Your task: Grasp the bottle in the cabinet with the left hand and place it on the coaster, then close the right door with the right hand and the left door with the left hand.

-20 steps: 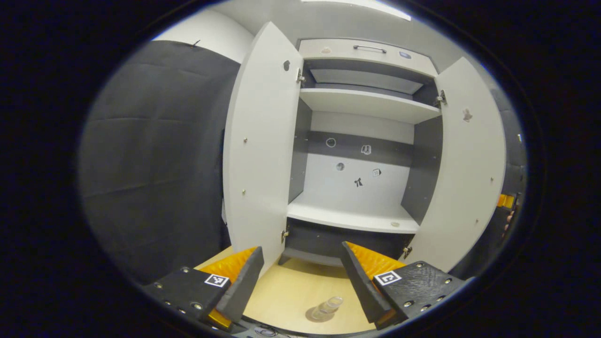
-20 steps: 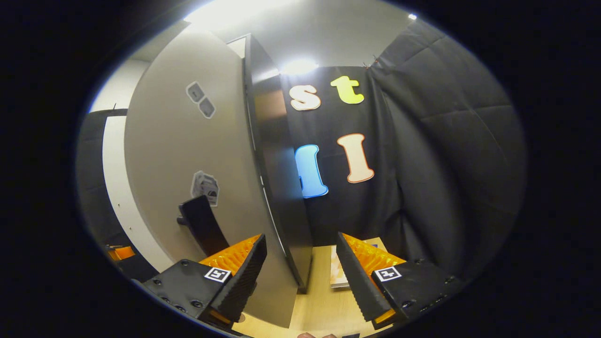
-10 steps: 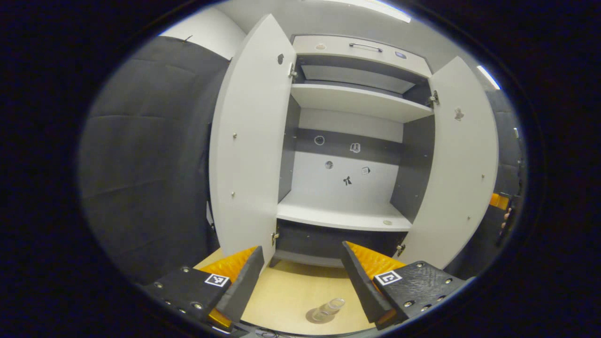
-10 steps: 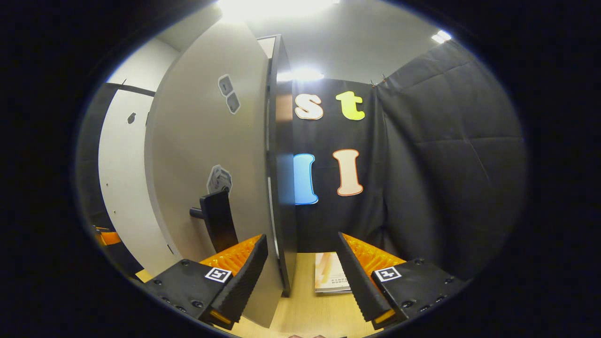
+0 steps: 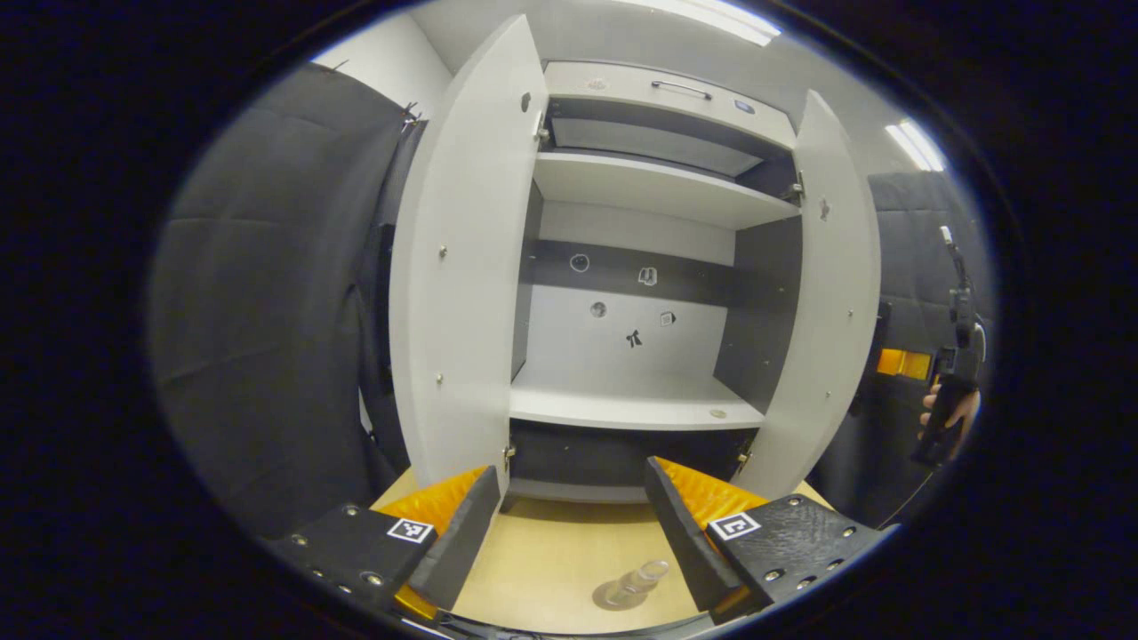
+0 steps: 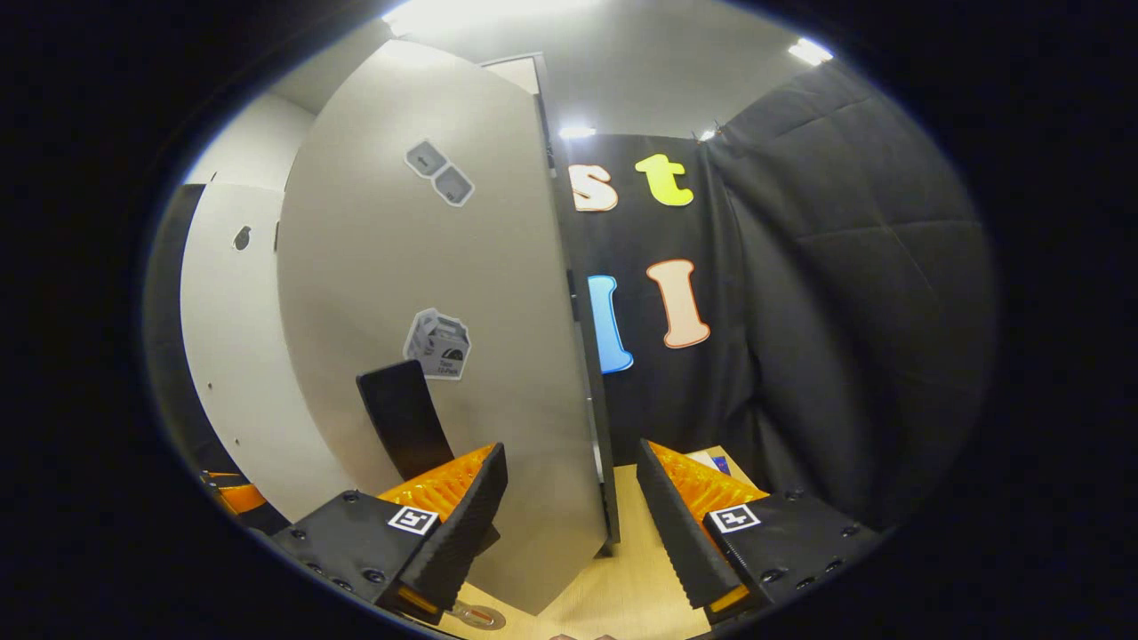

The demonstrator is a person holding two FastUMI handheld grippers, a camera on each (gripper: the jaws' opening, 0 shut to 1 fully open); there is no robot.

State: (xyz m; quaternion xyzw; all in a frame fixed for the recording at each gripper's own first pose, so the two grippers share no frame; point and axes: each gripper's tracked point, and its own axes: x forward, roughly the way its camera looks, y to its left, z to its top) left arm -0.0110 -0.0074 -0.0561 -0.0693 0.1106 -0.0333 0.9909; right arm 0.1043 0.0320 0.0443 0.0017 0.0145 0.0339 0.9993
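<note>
In the left gripper view the left gripper (image 5: 569,524) hangs over the table (image 5: 551,560) with its jaws spread wide and nothing between them. The bottle (image 5: 636,582) stands on the table at about 5 o'clock in that view, just inside the gripper's right finger and apart from it; a round disc under it is probably the coaster (image 5: 615,597), though the clear plastic and the edge of the lens make that hard to confirm. Straight ahead at 12 o'clock is the cabinet (image 5: 640,267), both doors swung out. The left door (image 5: 462,267) stands at 10 o'clock, edge-on toward the camera. The right door (image 5: 831,293) stands at 2 o'clock. The lower shelf (image 5: 622,404) and upper shelf (image 5: 649,182) carry no bottle. At 3 o'clock, beyond the right door, a hand (image 5: 947,409) grips the other tool.

In the right gripper view the right gripper (image 6: 569,524) faces the outer side of the right door (image 6: 427,293), which fills 9 to 12 o'clock. Its jaws are spread, and the door's free edge runs down between them without either finger pressing on it. A dark handle (image 6: 404,418) juts from the door at 8 o'clock, just above the gripper's left finger.
</note>
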